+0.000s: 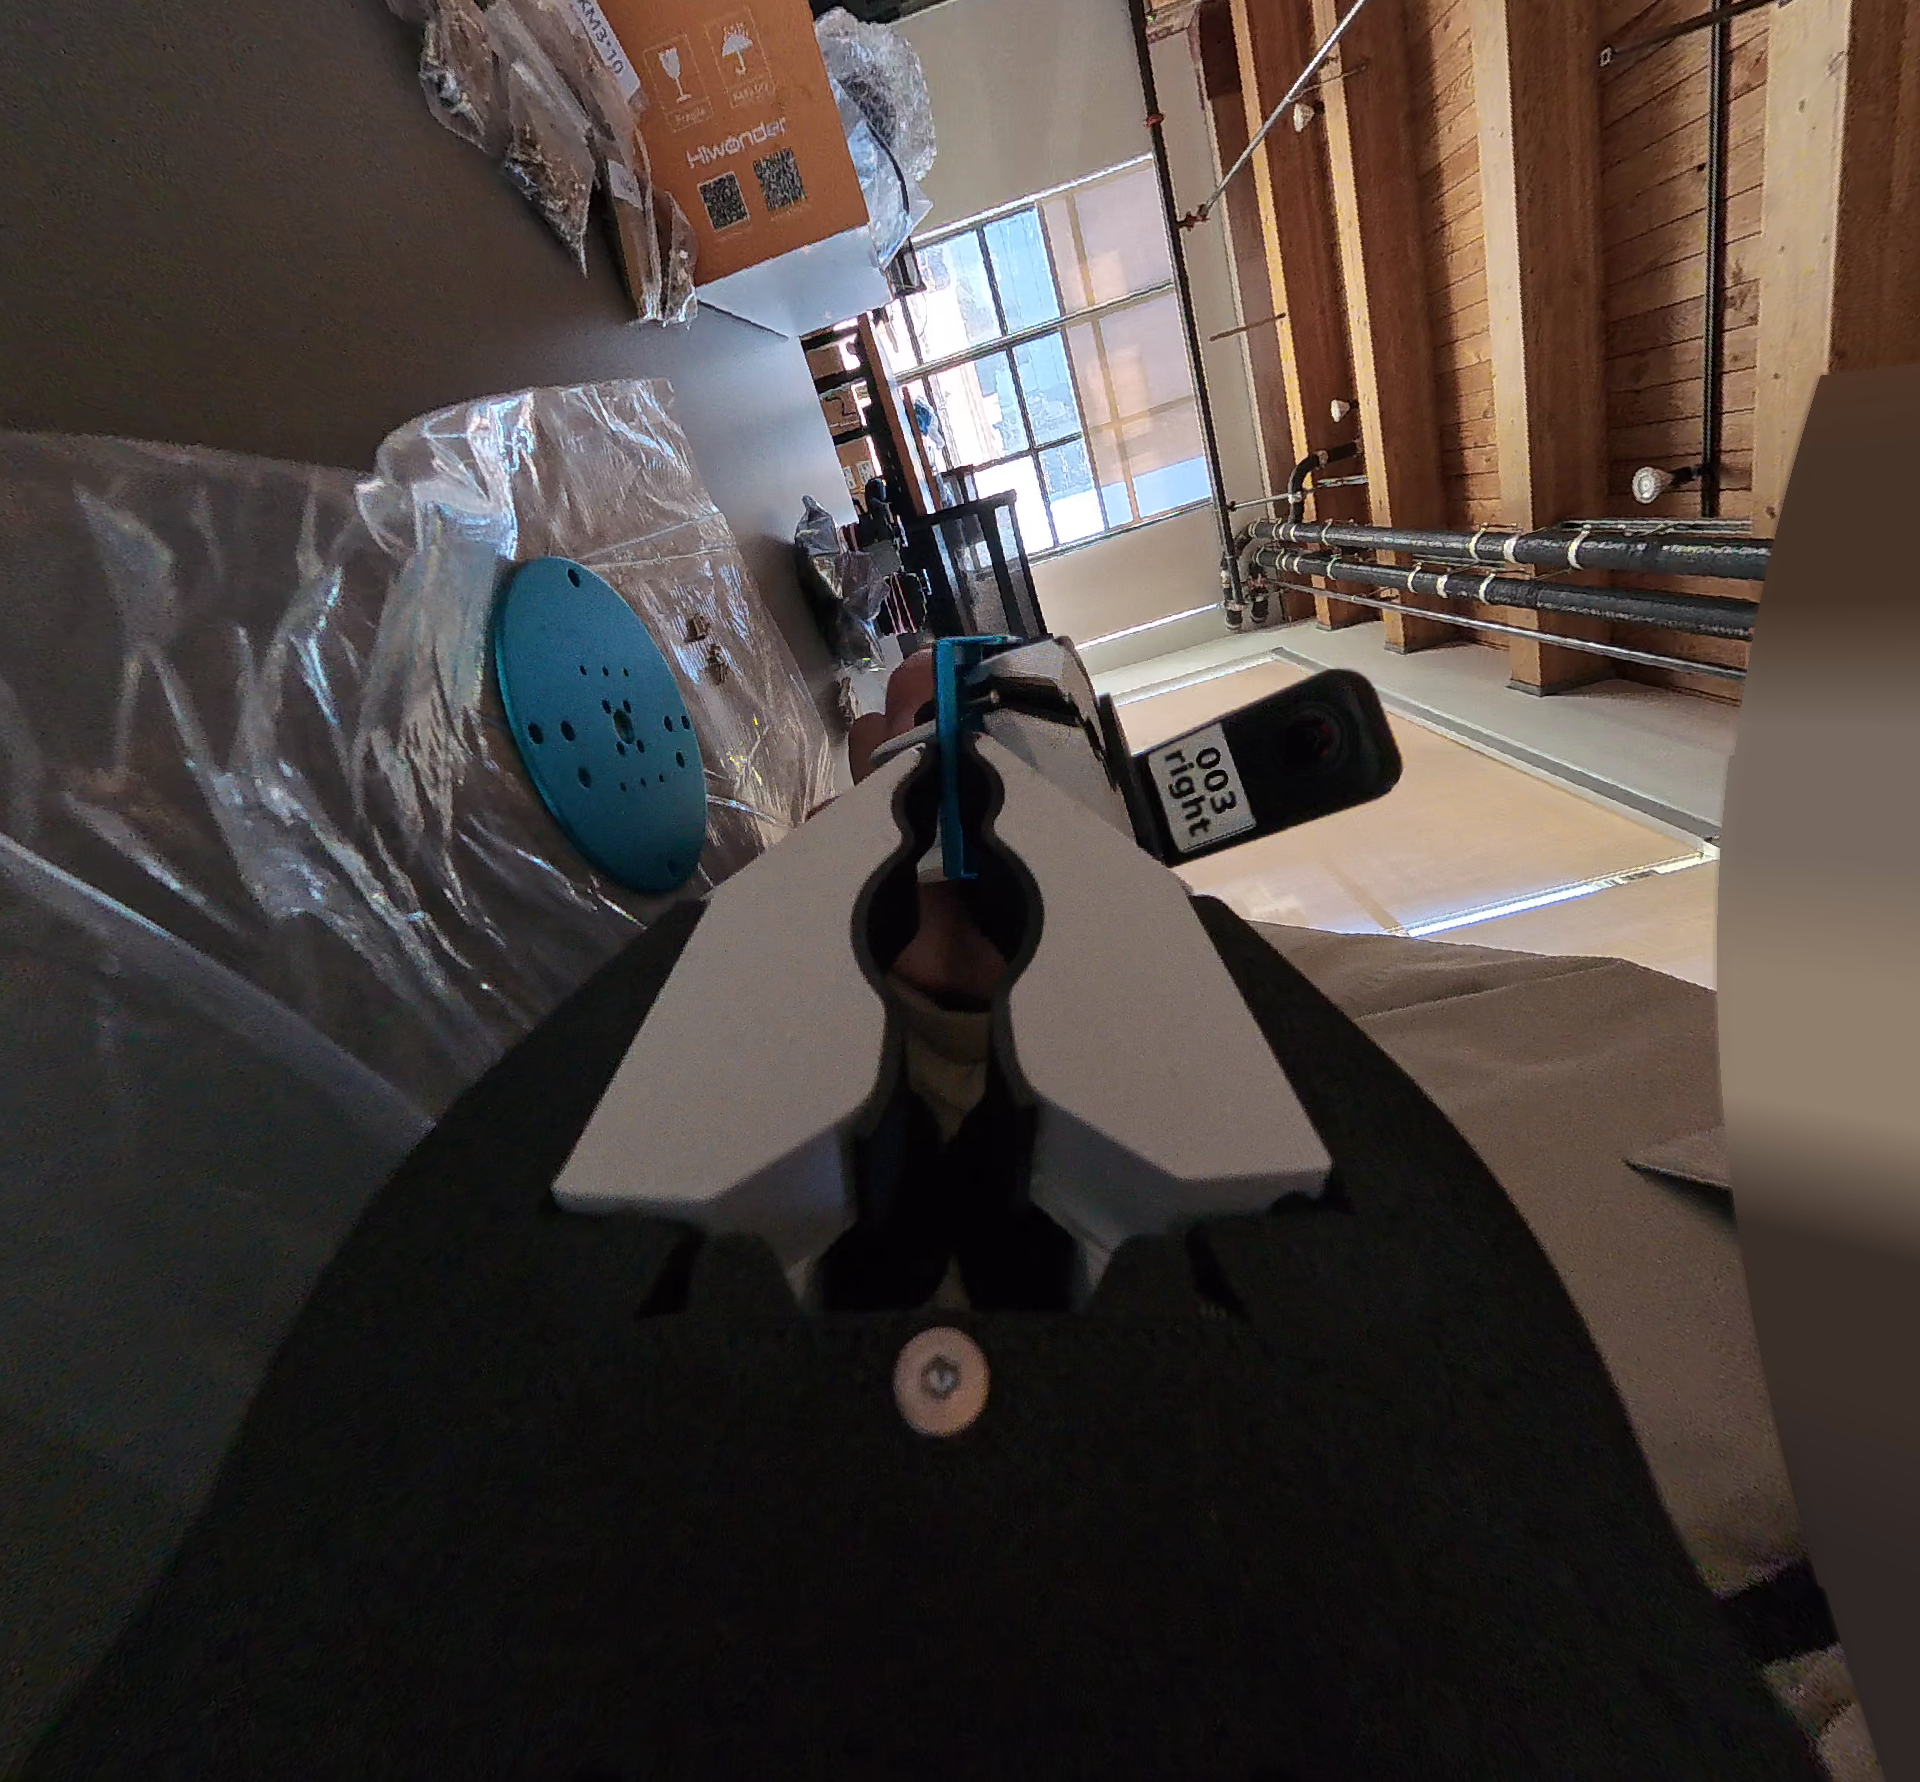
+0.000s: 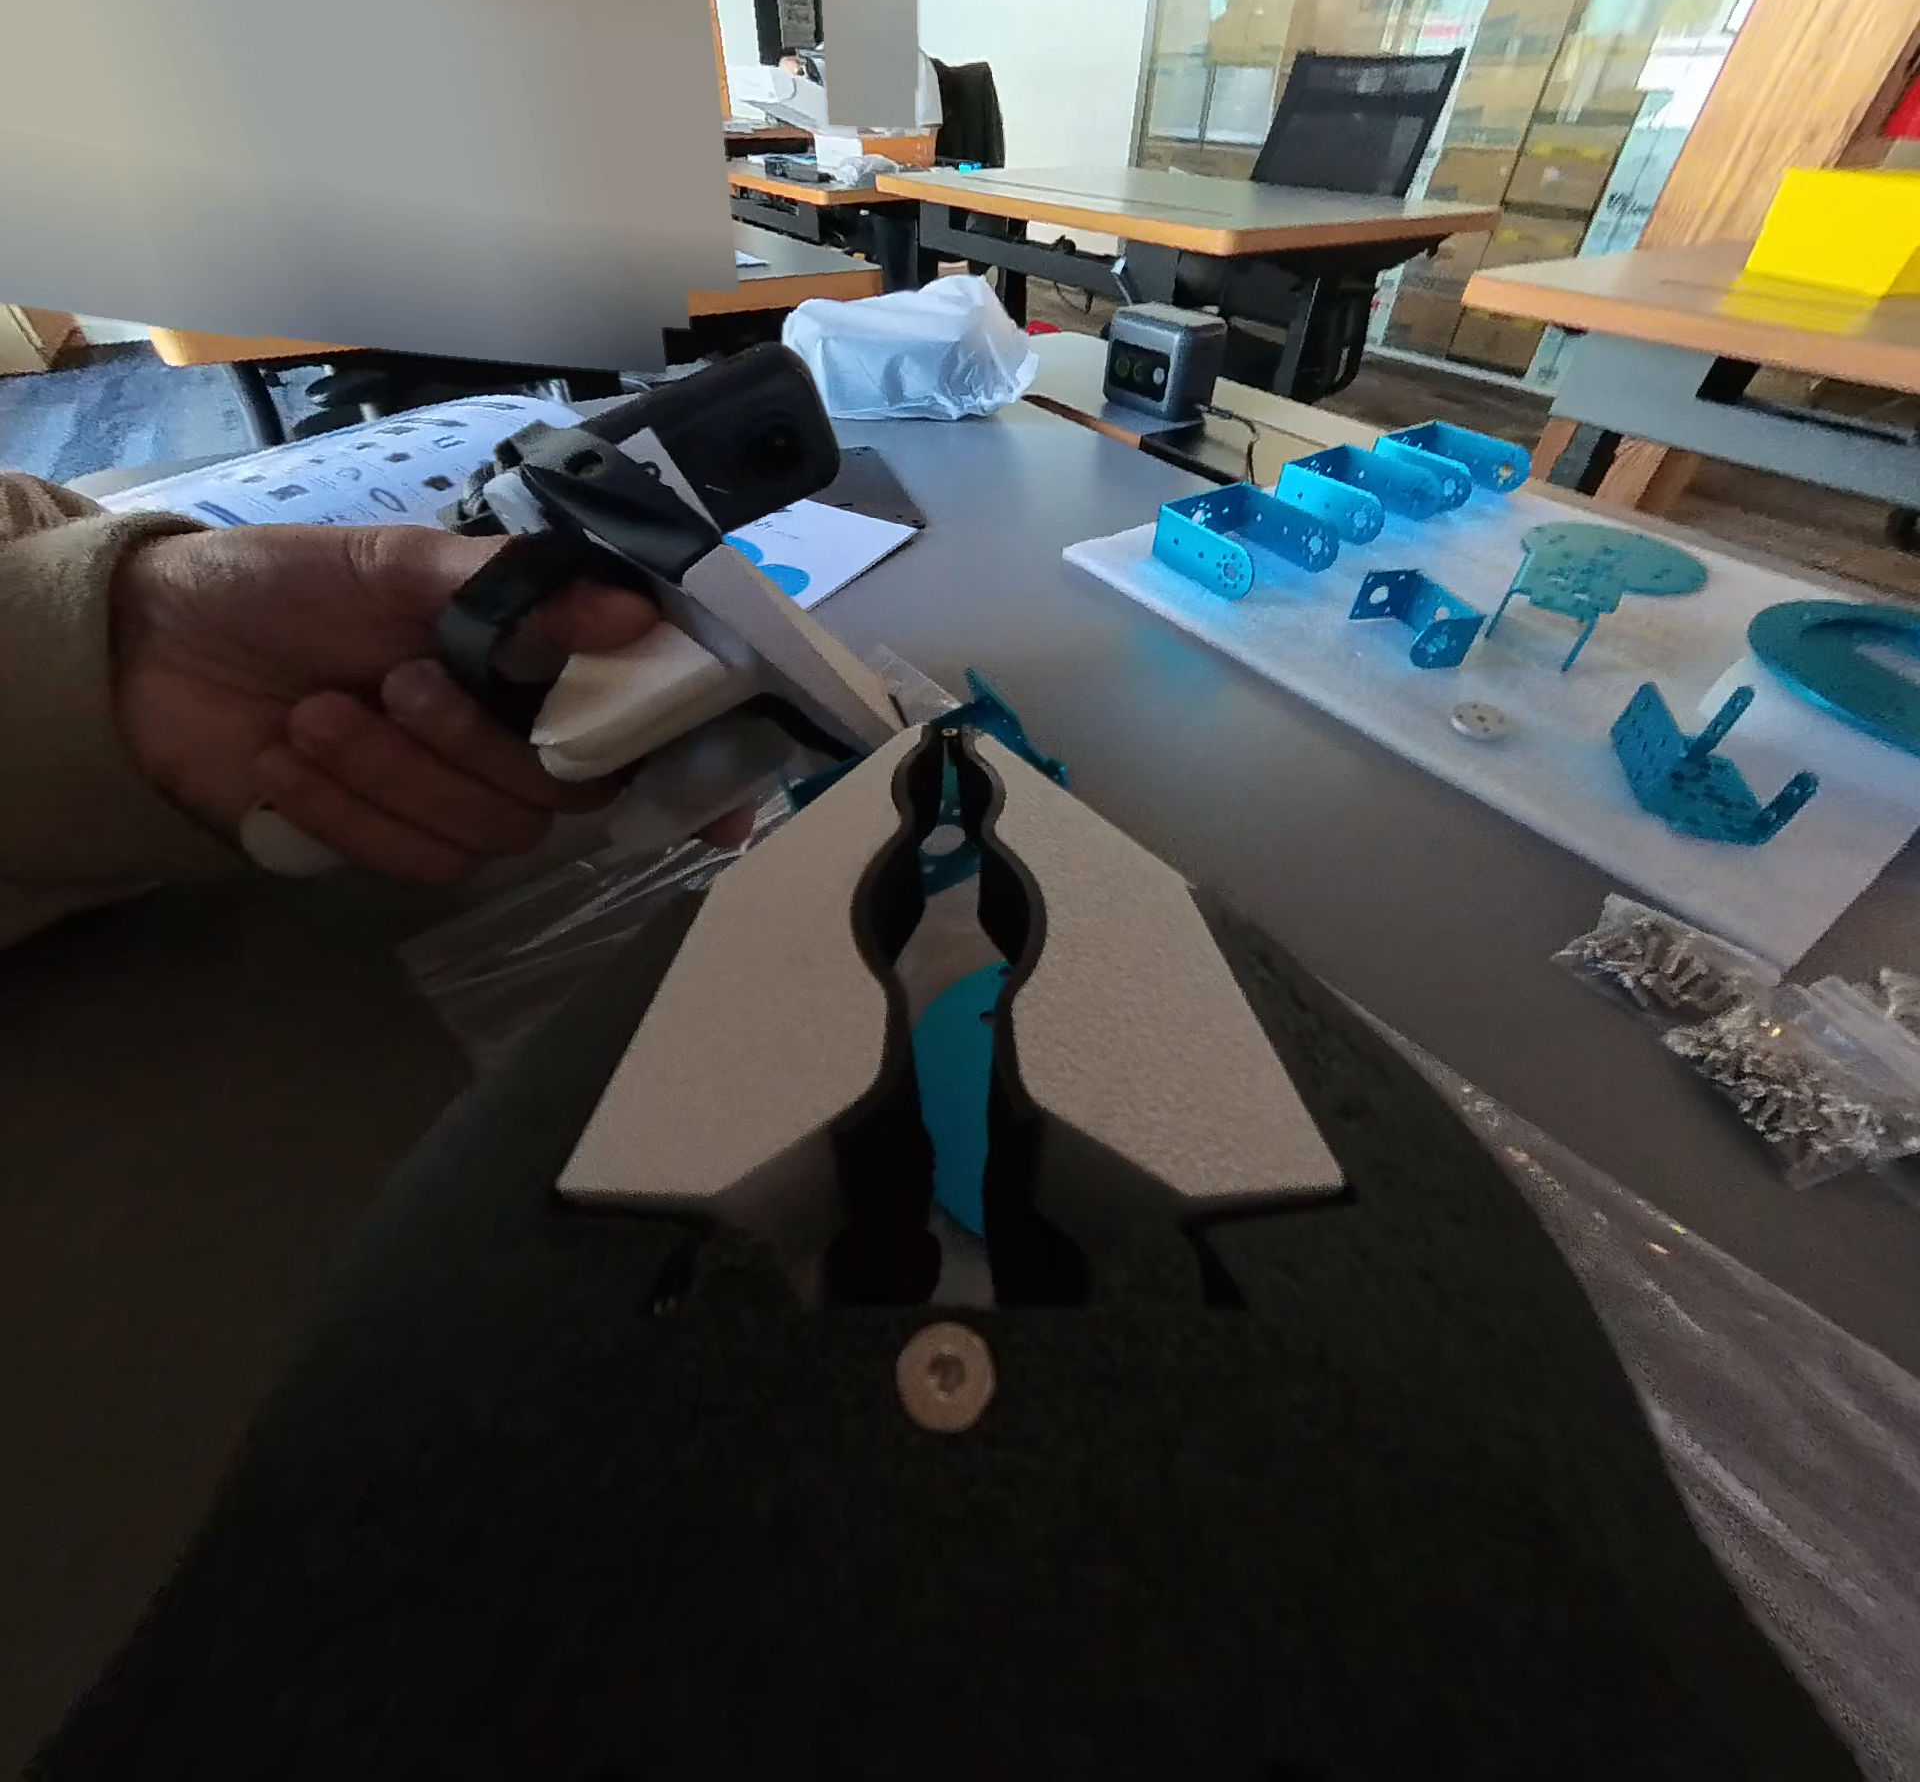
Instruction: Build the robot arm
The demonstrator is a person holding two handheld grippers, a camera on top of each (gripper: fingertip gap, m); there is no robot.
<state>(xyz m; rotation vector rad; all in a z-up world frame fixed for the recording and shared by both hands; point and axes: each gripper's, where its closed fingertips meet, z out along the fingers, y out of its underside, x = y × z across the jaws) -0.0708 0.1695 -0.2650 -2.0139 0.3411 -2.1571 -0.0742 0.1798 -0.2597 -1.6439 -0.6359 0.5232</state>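
Note:
My left gripper [image 1: 951, 768] is shut on a thin blue metal bracket [image 1: 958, 724] and holds it edge-on in the air. In the right wrist view a hand [image 2: 312, 683] holds that gripper [image 2: 868, 730], and the bracket [image 2: 1013, 719] shows just past my right gripper's tips. My right gripper [image 2: 951, 745] is shut on a small screw [image 2: 952, 738], whose tip sits at the bracket. In the left wrist view the right gripper [image 1: 1006, 693] meets the bracket from the far side. A blue round plate [image 1: 597, 735] lies on clear plastic below.
A white foam sheet [image 2: 1195, 579] holds several blue brackets [image 2: 1236, 537] and plates. Bags of screws [image 2: 1766, 1057] lie at the right of the grey table [image 2: 1195, 797]. An orange box [image 1: 707, 70], more bags [image 1: 499, 80] and a booklet [image 2: 831, 548] lie around. My left and right fingertips are right by each other.

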